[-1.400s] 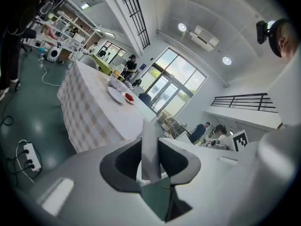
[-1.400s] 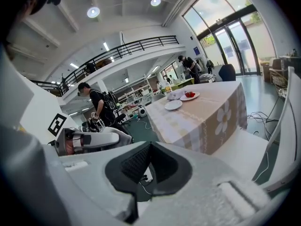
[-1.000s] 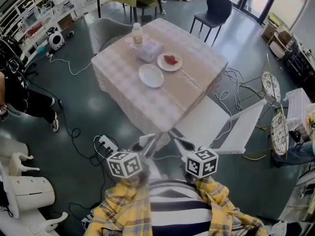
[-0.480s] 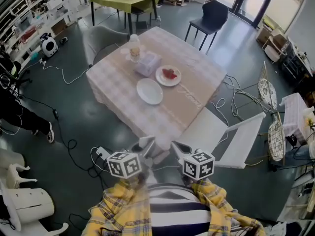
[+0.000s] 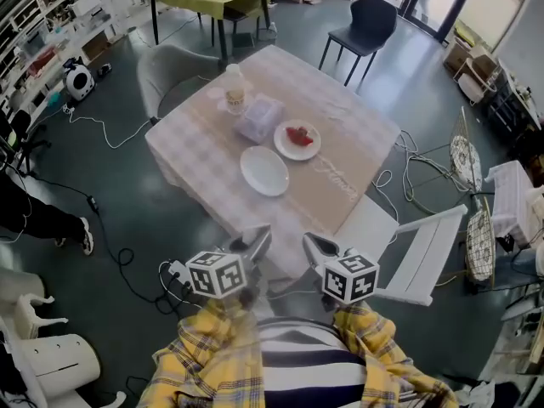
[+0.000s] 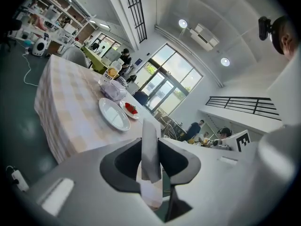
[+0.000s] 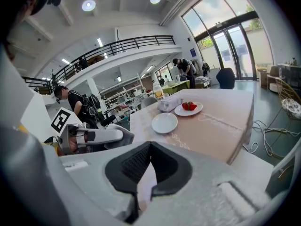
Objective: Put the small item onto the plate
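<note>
A checked-cloth table [image 5: 340, 117] stands ahead of me. On it lie an empty white plate [image 5: 264, 170] and a second plate [image 5: 297, 140] bearing red strawberries [image 5: 298, 135]. My left gripper [image 5: 255, 243] and right gripper [image 5: 314, 246] hover side by side short of the table's near edge, both shut with nothing held. In the left gripper view the gripper [image 6: 150, 140] points at the empty plate [image 6: 114, 114] and the strawberries [image 6: 130, 108]. From the right gripper [image 7: 149, 147], the empty plate [image 7: 164, 122] and strawberries [image 7: 189, 106] lie further off.
A tissue pack [image 5: 260, 117] and a bottle [image 5: 234, 89] stand behind the plates. A white chair [image 5: 408, 249] sits at the table's near right, a grey chair [image 5: 174, 62] at its far left. Cables and a power strip [image 5: 174, 272] lie on the floor.
The table has drawn nearer in the head view. Both grippers have moved forward toward its near edge, still side by side and shut.
</note>
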